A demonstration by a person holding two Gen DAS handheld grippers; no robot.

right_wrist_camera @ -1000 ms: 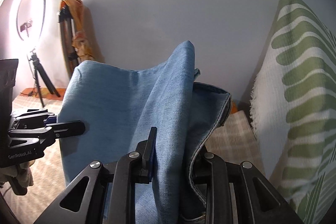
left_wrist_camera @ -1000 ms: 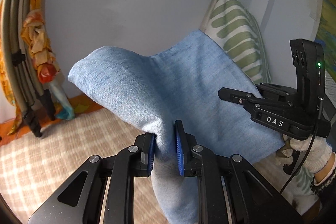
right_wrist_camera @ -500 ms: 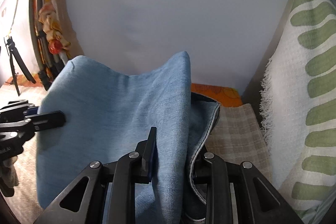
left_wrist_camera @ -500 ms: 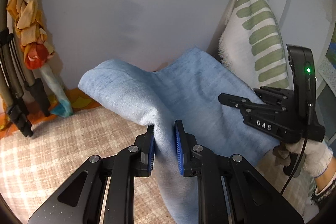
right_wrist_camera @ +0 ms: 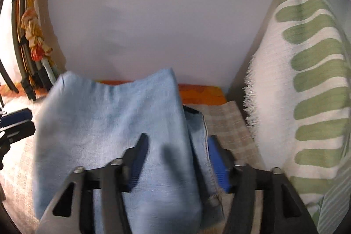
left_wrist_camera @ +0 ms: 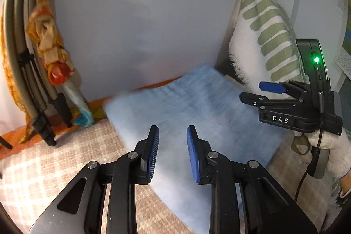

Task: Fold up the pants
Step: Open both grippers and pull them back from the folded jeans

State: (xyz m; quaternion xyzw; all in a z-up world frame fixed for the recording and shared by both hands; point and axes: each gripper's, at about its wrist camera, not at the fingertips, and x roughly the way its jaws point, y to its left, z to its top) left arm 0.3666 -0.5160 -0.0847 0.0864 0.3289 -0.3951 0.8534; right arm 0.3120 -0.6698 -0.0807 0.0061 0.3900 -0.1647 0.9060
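Note:
The light blue pants [left_wrist_camera: 197, 115] lie folded on the checked cover, blurred with motion. My left gripper [left_wrist_camera: 172, 152] hangs over their near edge. Its jaws are opening, and the blue pads stand apart with no cloth pinched between them. To the right, my right gripper [left_wrist_camera: 256, 91] is held by a white-gloved hand [left_wrist_camera: 329, 150], and its jaws are opening too. In the right wrist view the pants [right_wrist_camera: 109, 124] sag in a loose hump between the spread fingers of my right gripper [right_wrist_camera: 177, 152], and the pads do not press them. My left gripper [right_wrist_camera: 17, 122] shows at the left edge.
A white pillow with green leaf stripes [left_wrist_camera: 263, 36] [right_wrist_camera: 307, 102] leans against the wall on the right. A folded tripod wrapped in orange cloth [left_wrist_camera: 28, 80] stands at the left. The beige checked cover [left_wrist_camera: 54, 168] runs to an orange sheet [right_wrist_camera: 201, 93] at the wall.
Both grippers have let go of the pants. The raised fold has dropped onto the cover, and both hands have come lower toward the wall.

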